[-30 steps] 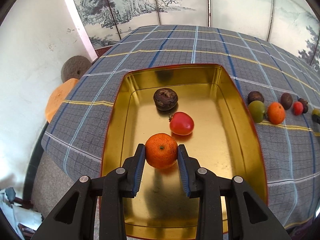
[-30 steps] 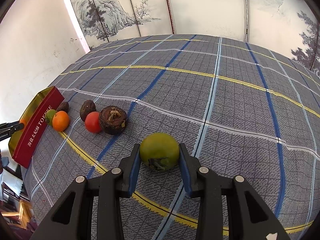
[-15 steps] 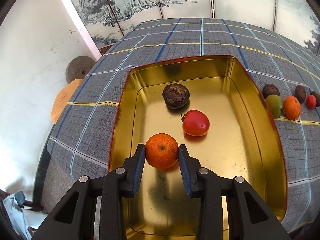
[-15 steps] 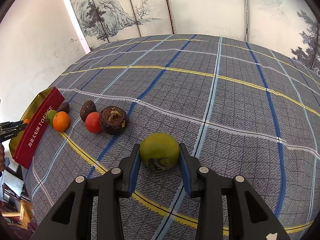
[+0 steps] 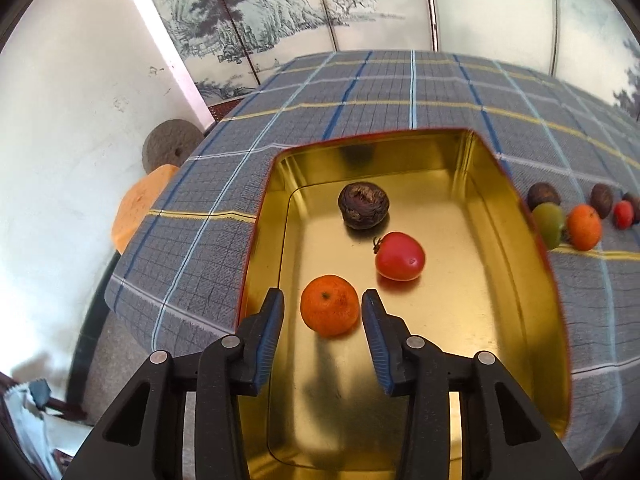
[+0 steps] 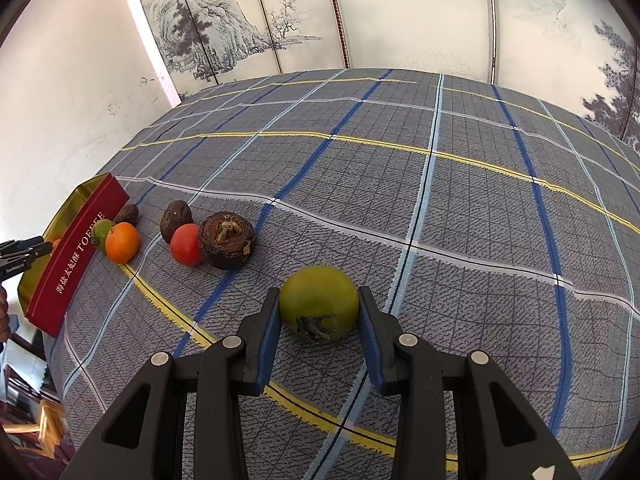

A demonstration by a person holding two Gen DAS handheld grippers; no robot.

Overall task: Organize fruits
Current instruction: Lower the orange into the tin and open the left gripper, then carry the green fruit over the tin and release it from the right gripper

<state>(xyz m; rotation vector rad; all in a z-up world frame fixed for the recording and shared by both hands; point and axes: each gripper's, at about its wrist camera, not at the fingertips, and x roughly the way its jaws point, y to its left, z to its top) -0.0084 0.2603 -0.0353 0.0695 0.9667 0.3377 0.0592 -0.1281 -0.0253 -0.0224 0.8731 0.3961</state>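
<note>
- Left gripper [image 5: 323, 312]: jaws parted, a visible gap either side of the orange [image 5: 329, 305], which sits stem-dimple up on the floor of the gold tin [image 5: 516, 280].
- Tin: long axis runs away from the camera; near rim cut off.
- Right gripper [image 6: 319, 312]: pads closed against the green fruit [image 6: 319, 300], stem end facing the camera, on the plaid worktop [image 6: 440, 200].

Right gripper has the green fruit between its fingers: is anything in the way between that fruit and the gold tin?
Yes. On the cloth between the round green fruit and the gold tin with red sides lie a dark wrinkled fruit, a red tomato and a small orange mandarin, so lifting over seems safer than sliding.
</note>
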